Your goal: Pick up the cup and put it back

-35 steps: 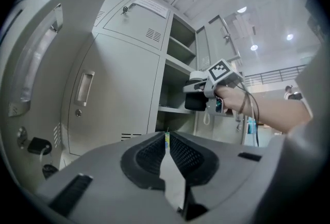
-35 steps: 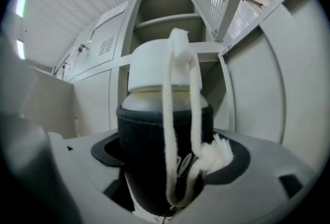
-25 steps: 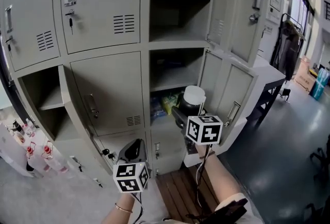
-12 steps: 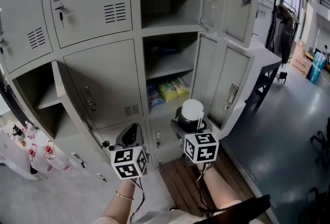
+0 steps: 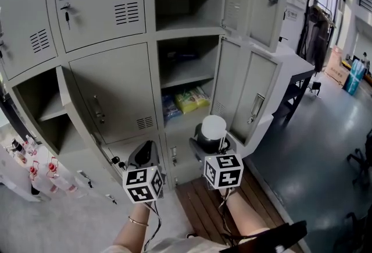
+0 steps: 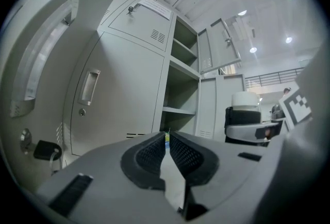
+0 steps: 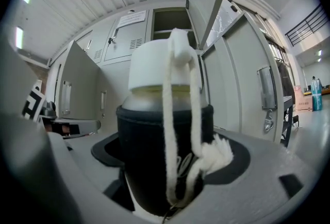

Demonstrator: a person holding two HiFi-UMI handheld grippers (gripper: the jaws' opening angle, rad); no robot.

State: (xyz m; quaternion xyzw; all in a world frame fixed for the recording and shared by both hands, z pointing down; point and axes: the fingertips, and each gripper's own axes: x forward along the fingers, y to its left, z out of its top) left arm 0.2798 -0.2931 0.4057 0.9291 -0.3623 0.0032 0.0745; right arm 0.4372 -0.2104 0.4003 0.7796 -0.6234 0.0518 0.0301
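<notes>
The cup (image 5: 212, 132) is a bottle in a black sleeve with a white lid and a white cord; my right gripper (image 5: 210, 142) is shut on it and holds it upright in front of the open locker column (image 5: 186, 80). In the right gripper view the cup (image 7: 165, 156) fills the middle, the cord hanging down its front. My left gripper (image 5: 146, 156) is lower left of it, by a closed locker door; in the left gripper view its pads (image 6: 152, 153) are almost touching with nothing between them, and the cup (image 6: 246, 109) shows at the right.
Grey metal lockers (image 5: 110, 95) fill the view. The open compartment holds blue and yellow packets (image 5: 187, 102) on its shelf. Open doors (image 5: 247, 100) hang to the right. A black rack (image 5: 293, 92) and dark floor lie right; small bottles (image 5: 35, 173) stand at lower left.
Both grippers have dropped and pulled back from the lockers. The cup, still held in my right gripper, has come away from the open compartment, and the packets now show behind it.
</notes>
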